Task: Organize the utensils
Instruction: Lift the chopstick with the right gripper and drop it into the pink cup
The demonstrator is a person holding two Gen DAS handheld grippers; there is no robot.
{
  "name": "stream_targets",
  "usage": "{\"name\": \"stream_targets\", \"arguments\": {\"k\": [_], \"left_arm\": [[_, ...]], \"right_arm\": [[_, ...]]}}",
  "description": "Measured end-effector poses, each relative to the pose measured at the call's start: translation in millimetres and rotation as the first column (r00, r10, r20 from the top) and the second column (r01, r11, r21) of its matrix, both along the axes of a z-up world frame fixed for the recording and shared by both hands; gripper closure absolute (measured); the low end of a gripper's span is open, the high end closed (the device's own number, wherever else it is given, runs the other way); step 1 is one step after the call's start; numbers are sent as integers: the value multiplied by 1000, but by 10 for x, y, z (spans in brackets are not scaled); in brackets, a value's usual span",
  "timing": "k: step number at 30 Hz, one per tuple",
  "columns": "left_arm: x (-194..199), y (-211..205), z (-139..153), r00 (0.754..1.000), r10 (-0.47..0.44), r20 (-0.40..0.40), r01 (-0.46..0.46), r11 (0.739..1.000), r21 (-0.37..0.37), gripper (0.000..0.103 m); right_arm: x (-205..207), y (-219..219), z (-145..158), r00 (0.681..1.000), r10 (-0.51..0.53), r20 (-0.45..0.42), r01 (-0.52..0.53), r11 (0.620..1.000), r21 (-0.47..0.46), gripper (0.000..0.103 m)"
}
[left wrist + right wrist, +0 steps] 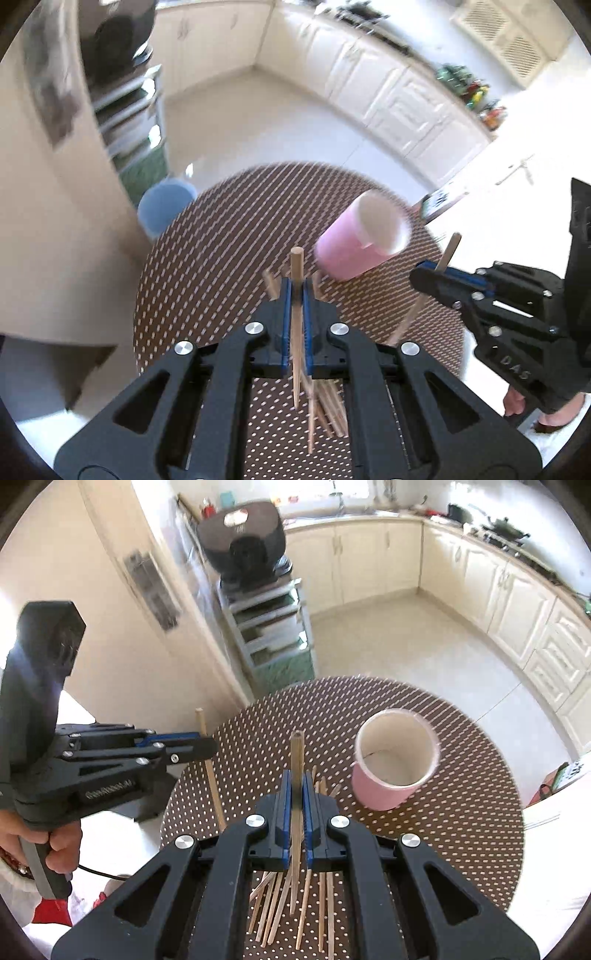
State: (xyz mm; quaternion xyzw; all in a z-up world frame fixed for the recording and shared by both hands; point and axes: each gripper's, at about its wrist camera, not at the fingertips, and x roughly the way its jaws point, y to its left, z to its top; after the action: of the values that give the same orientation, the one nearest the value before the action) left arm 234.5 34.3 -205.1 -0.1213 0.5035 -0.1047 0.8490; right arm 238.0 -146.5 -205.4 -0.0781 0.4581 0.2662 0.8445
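Round table (461, 812) covered in a brown cloth with white dots. Standing upright on it: one pink cup (395, 760), white inside, mouth open. A loose heap of wooden chopsticks (295, 908) lies flat on the cloth near the cup.

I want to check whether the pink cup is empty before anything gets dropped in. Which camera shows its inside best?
The right wrist view: it looks down into the pink cup, showing the white inner wall and bottom with no chopsticks inside. The left wrist view shows the cup blurred and from the side, with its interior hidden.
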Motion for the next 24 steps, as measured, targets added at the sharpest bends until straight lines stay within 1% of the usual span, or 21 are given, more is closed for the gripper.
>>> {"name": "stream_targets", "arguments": {"k": [2, 5, 6, 7, 10, 12, 16, 17, 20, 24], "left_arm": [[-10, -50, 232, 998, -23, 50, 24, 1000, -19, 97], [-11, -127, 520, 992, -49, 114, 53, 998, -27, 97], [15, -172, 645, 988, -58, 143, 63, 998, -31, 97], [-42, -210, 710, 984, -59, 167, 66, 997, -34, 97], [-6, -296, 993, 967, -61, 247, 75, 996, -46, 97], [59, -350, 1160, 953, -55, 296, 75, 996, -54, 97], [240, -446, 1273, 934, -39, 355, 55, 998, -35, 97], [297, -448, 1267, 932, -38, 359, 52, 998, -30, 97], [423, -537, 1238, 924, -28, 381, 38, 999, -18, 97], [605, -636, 1046, 932, -28, 362, 32, 999, -4, 97]], "right_arm": [[-55, -65, 162, 999, -17, 31, 17, 1000, 10, 99], [-94, -154, 373, 995, -47, 87, 45, 999, 28, 99], [-97, -180, 452, 993, -59, 105, 55, 998, 34, 99], [-106, -208, 505, 991, -67, 120, 63, 997, 39, 99], [-95, -341, 743, 978, -105, 179, 94, 993, 67, 99], [-72, -434, 909, 965, -139, 222, 122, 989, 88, 99], [28, -575, 1132, 933, -202, 296, 171, 977, 130, 99], [59, -606, 1164, 924, -219, 314, 184, 973, 139, 99], [163, -653, 1163, 908, -248, 338, 207, 967, 151, 99], [337, -634, 993, 906, -262, 333, 225, 964, 145, 99]]}}
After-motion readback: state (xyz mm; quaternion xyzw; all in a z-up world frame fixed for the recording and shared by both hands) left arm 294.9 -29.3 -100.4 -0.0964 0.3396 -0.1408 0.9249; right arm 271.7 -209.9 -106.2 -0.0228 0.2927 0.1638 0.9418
